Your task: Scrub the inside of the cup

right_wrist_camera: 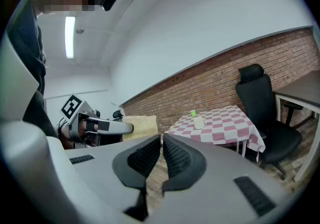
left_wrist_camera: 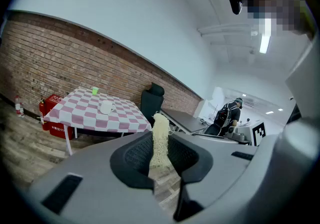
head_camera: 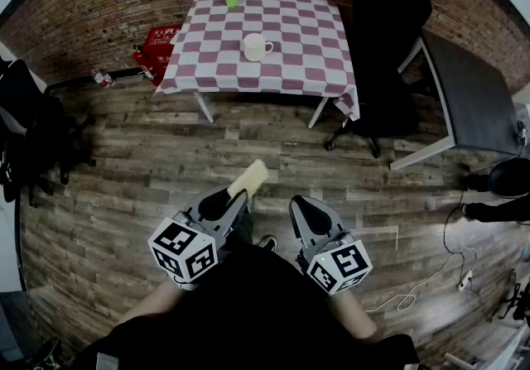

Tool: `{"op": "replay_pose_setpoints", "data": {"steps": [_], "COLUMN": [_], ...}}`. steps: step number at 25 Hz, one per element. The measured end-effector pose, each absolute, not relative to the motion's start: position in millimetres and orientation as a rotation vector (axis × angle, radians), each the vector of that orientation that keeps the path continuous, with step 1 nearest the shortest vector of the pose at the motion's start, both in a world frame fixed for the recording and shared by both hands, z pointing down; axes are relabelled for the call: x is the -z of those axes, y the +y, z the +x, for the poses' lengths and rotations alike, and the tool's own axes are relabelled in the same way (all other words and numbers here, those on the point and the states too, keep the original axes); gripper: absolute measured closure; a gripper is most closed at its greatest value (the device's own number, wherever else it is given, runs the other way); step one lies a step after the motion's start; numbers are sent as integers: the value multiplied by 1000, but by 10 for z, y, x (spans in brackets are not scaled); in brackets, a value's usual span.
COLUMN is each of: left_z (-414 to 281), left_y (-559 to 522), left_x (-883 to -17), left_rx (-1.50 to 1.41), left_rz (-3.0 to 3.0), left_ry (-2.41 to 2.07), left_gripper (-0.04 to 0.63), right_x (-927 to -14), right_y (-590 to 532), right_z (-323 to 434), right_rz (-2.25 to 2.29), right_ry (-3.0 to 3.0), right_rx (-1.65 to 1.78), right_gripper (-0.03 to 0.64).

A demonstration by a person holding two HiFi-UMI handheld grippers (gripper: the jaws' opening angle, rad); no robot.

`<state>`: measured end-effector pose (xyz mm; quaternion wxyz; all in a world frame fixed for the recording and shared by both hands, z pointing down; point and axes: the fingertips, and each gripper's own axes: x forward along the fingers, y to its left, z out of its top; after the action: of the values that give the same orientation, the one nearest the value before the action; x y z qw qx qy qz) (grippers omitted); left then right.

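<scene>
The left tool is clamped on a pale, fibrous scrub pad, which stands up between its pads. The right tool has its jaws pressed together with nothing between them. In the head view both sit low in the frame over the wooden floor. The white cup stands at upper centre on the checked worktop, well apart from both tools.
</scene>
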<state>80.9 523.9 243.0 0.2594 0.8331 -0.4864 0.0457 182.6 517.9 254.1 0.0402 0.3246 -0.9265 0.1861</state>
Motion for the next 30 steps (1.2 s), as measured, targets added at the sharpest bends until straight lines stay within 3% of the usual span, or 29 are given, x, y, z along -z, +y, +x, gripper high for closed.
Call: {"op": "replay_pose_setpoints", "data": {"steps": [19,30], "left_z": [542,-814], "left_y": [4347,3435], "left_x": [-2381,-2438], "left_rx": [-175,-104], "left_rz": [2325,2214], "left_ry": [-1341,-1569], "left_gripper": [515,515], "right_x": [-2456,-2764], "right_y": [4418,3725], "right_z": [1580,1122], "right_rz": [1047,1014], "right_ry": [-2845,-2732], "right_rx": [-513,-563], "right_gripper": [574,574]}}
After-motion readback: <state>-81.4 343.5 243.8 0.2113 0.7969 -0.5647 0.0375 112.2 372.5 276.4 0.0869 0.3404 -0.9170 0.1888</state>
